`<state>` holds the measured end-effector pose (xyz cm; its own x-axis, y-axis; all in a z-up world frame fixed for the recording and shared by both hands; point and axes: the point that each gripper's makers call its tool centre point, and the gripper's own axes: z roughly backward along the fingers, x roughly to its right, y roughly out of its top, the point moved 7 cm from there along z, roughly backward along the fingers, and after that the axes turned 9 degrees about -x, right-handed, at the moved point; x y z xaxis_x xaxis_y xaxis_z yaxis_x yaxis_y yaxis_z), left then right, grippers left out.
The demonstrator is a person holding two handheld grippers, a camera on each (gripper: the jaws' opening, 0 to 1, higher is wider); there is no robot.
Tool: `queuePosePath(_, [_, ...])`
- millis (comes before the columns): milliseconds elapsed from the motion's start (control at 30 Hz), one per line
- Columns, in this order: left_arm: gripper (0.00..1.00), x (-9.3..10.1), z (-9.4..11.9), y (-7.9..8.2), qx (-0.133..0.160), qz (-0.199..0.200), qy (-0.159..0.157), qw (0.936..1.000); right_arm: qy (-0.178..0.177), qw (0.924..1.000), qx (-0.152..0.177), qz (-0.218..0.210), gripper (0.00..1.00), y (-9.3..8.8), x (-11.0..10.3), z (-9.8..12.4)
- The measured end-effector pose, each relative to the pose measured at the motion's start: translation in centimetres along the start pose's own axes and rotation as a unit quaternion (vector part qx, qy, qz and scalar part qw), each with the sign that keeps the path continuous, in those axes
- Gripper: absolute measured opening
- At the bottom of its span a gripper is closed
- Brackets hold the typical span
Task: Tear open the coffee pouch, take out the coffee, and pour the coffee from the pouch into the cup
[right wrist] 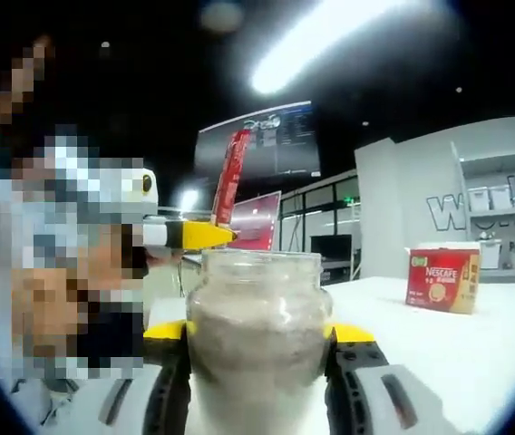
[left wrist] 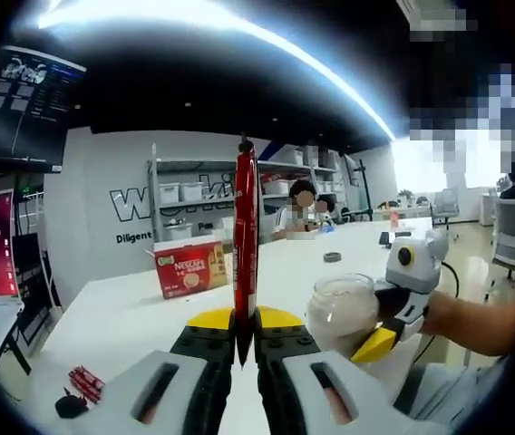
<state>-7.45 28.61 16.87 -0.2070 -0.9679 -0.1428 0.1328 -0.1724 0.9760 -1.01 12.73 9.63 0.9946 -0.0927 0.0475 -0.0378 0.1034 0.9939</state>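
The slim red foil coffee pouch (left wrist: pixel 246 245) stands pinched in your left gripper (left wrist: pixel 246 349); your right gripper (right wrist: pixel 256 362) clamps the frosted glass jar (right wrist: pixel 256 335), red carton (right wrist: pixel 444 279) at 3 o'clock.

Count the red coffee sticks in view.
2. One coffee stick stands upright, clamped in the left hand-held gripper. Another lies on the table near the left edge. The box may hide more.

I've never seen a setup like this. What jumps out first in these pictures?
A tall red coffee pouch stands upright, pinched in the left gripper over the white table. The right gripper clasps a glass jar holding pale powder. Behind, a red Nescafe box sits on the table.
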Motion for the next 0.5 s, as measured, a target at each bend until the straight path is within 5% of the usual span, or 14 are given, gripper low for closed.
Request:
queuePosePath(233, [0.1, -0.1, 0.1, 0.1, 0.002, 0.0, 0.001, 1.0, -0.02, 0.9996, 0.012, 0.014, 0.63, 0.2, 0.5, 0.0])
queuePosePath(500, [0.1, 0.3, 0.6, 0.6, -0.004, -0.004, -0.014, 0.9999, -0.021, 0.9965, 0.076, -0.028, 0.68, 3.2, 0.2, 3.1])
